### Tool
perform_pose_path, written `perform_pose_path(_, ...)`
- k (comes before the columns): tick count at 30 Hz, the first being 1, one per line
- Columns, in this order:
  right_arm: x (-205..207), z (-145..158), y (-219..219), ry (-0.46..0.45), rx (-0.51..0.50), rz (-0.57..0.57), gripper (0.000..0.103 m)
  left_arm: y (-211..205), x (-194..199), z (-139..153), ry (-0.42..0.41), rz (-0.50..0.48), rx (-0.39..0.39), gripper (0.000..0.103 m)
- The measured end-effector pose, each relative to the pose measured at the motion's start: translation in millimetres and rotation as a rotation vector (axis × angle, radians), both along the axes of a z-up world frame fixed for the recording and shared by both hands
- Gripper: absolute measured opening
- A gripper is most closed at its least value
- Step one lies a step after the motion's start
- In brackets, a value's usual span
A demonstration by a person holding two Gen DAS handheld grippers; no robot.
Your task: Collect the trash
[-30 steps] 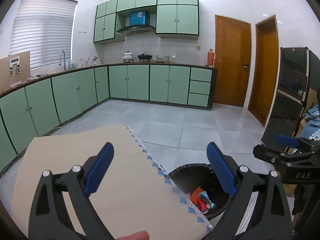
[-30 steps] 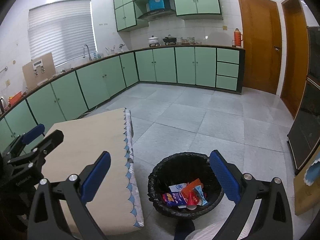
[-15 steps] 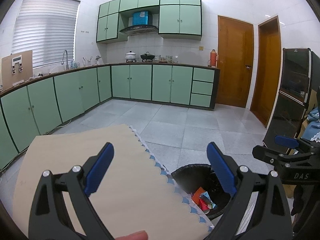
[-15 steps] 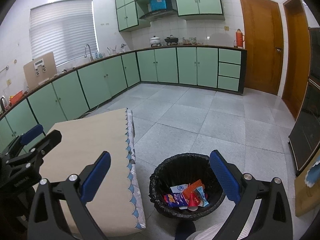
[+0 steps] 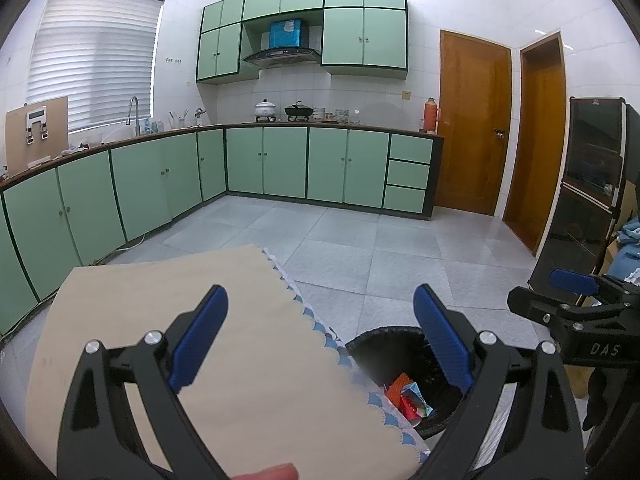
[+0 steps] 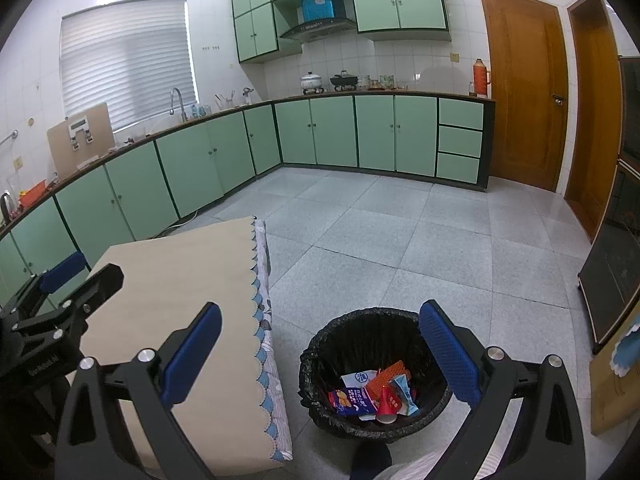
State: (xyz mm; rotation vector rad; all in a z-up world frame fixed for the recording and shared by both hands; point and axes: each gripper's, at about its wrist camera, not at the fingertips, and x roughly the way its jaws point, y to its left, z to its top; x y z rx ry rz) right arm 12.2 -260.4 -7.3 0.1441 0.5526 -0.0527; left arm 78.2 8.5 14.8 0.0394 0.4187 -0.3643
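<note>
Wrappers [image 6: 374,394] lie in the bin [image 6: 320,360] below the empty, spread right gripper [image 6: 320,354].

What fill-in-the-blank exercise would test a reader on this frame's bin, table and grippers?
1. The wrappers lie inside the ____ bin on the floor.
2. The bin stands to the ____ of the table in the right wrist view.
3. The right gripper has its fingers ____, holding nothing.
4. The left gripper hovers with its fingers ____ as well.

Missing words: black; right; open; open
</note>
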Motion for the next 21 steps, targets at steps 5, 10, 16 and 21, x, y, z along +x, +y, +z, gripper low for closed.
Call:
perform_pose_path(5,1.0,0.8,-1.1,0.000,-0.003,0.000,0.097,0.1,1.4,-2.0,0.003,0.002,0.001,0.091)
perform_pose_path(10,2.1,0.3,-3.7,-0.001,-0.002,0.000,0.097,0.6,2.1,-2.0,0.003,0.003,0.002,0.091)
perform_pose_path(16,2.0,0.1,-3.2,-0.001,-0.001,0.000,0.097,1.1,1.8,-1.9,0.003,0.002,0.001,0.091)
perform_pose_path(21,2.4,-0.2,-3.2,0.000,0.000,0.000,0.097,1.9,2.0,-3.3,0.004,0.002,0.001,0.091)
